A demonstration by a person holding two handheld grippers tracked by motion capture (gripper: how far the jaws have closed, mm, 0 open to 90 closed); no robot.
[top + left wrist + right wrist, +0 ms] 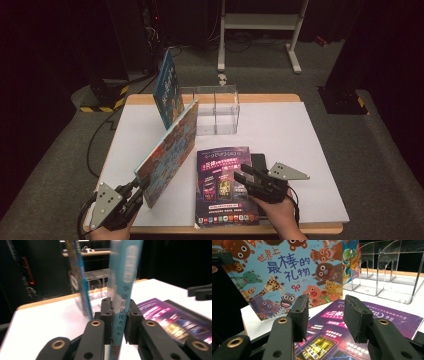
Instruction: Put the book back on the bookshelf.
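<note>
The left gripper point(118, 322) view showed its fingers point(107, 315) clenched on the picture book point(122, 300) spine. The right gripper point(325, 315) view showed released fingers point(358, 317) above the purple magazine point(372, 322), with the book's animal cover beyond them. The high view placed the book standing tilted on the tabletop point(300, 150), ahead of the left fingers.

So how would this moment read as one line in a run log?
left tool: shut on picture book, held upright | right tool: open above purple magazine | clear rack: one book in

Dim room, grey carpet point(60, 150); white-topped table point(300, 150) with wooden edge; white stand point(260, 22) behind, black-yellow striped base point(102, 97) at left, cables on floor
</note>
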